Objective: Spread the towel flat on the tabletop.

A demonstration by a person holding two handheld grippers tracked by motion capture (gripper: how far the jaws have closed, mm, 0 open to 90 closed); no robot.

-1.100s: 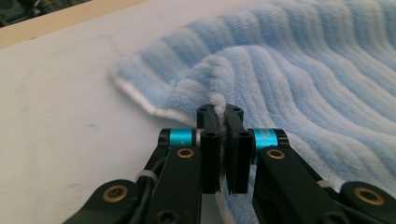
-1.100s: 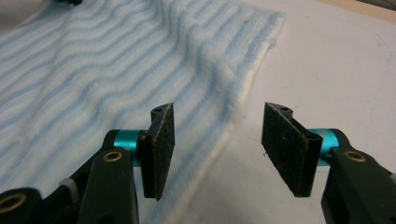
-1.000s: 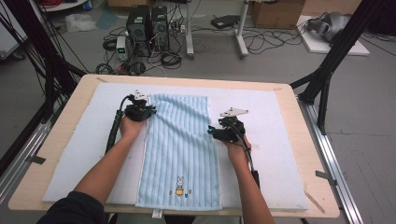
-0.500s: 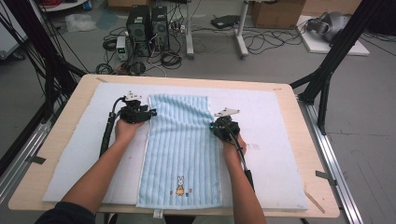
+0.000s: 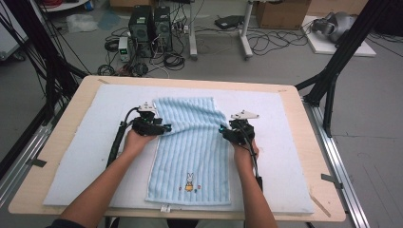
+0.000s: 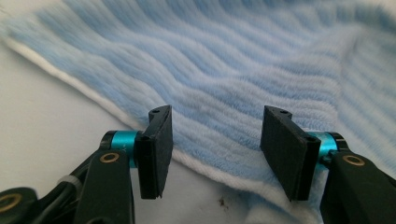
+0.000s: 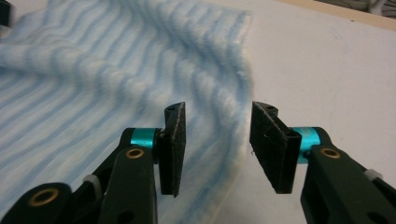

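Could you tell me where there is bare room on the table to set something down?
The white mat lies bare right of the blue towel out to its right edge, and left of it beyond the left gripper. The middle is crowded: towel, both grippers, forearms.

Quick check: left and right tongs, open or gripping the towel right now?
Left tongs: open, just been opening, straddling the blue towel's white edge, not pinching it.
Right tongs: open, just reopened, towel edge between them, nothing held.
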